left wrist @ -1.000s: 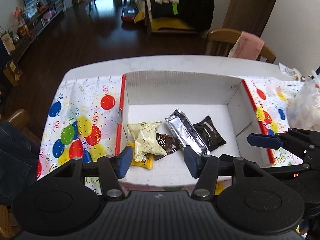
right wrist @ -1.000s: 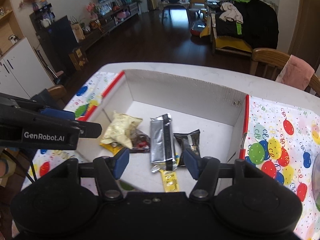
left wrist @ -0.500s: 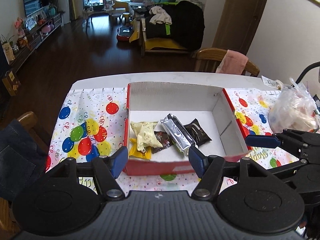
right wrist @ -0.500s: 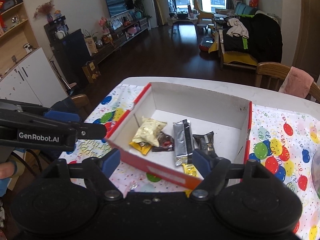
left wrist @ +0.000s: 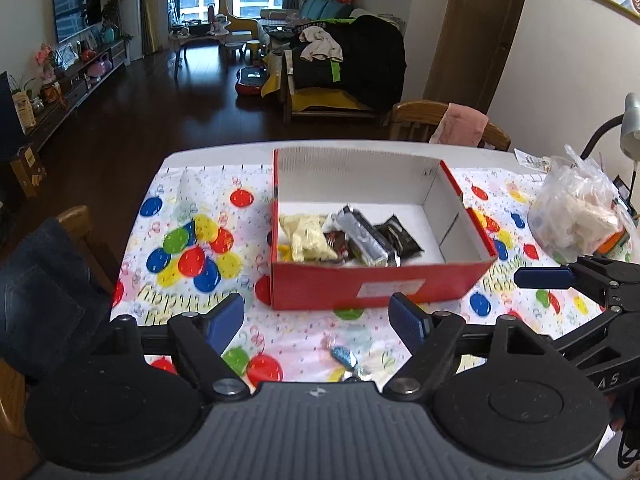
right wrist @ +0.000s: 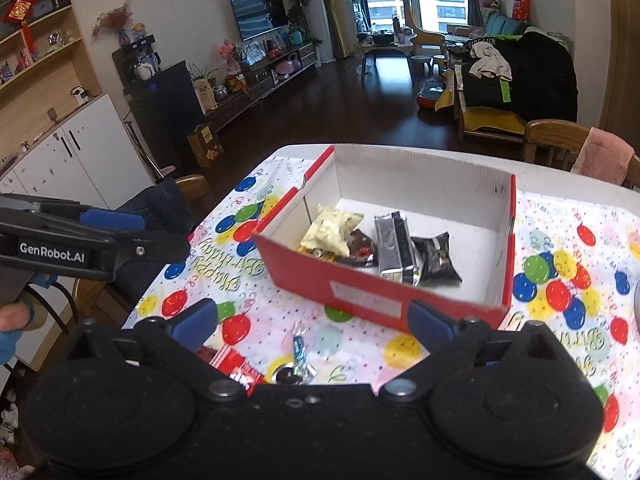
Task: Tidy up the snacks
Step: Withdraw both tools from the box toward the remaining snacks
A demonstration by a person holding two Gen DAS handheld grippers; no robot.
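Note:
A red cardboard box (left wrist: 380,286) (right wrist: 360,286) with a white inside stands on the balloon-print tablecloth. In it lie a pale yellow packet (left wrist: 306,236) (right wrist: 332,228), a silver bar wrapper (left wrist: 366,238) (right wrist: 394,248), a black packet (left wrist: 400,236) (right wrist: 436,258) and a dark brown packet (right wrist: 362,248). My left gripper (left wrist: 318,318) is open and empty, held back from the box's near wall. My right gripper (right wrist: 312,320) is open and empty, also short of the box. A small blue wrapped candy (left wrist: 345,357) (right wrist: 299,350) lies on the cloth between the fingers. A red packet (right wrist: 234,364) lies near the right gripper's left finger.
A clear plastic bag of snacks (left wrist: 580,216) sits at the table's right. Wooden chairs stand at the far side (left wrist: 440,124) and at the left (left wrist: 76,220), one draped with dark cloth. A lamp (left wrist: 630,120) stands at the far right.
Both grippers have pulled back and up from over the box toward the table's near side. The box's red front wall and the loose candy have come into view. Both stay open.

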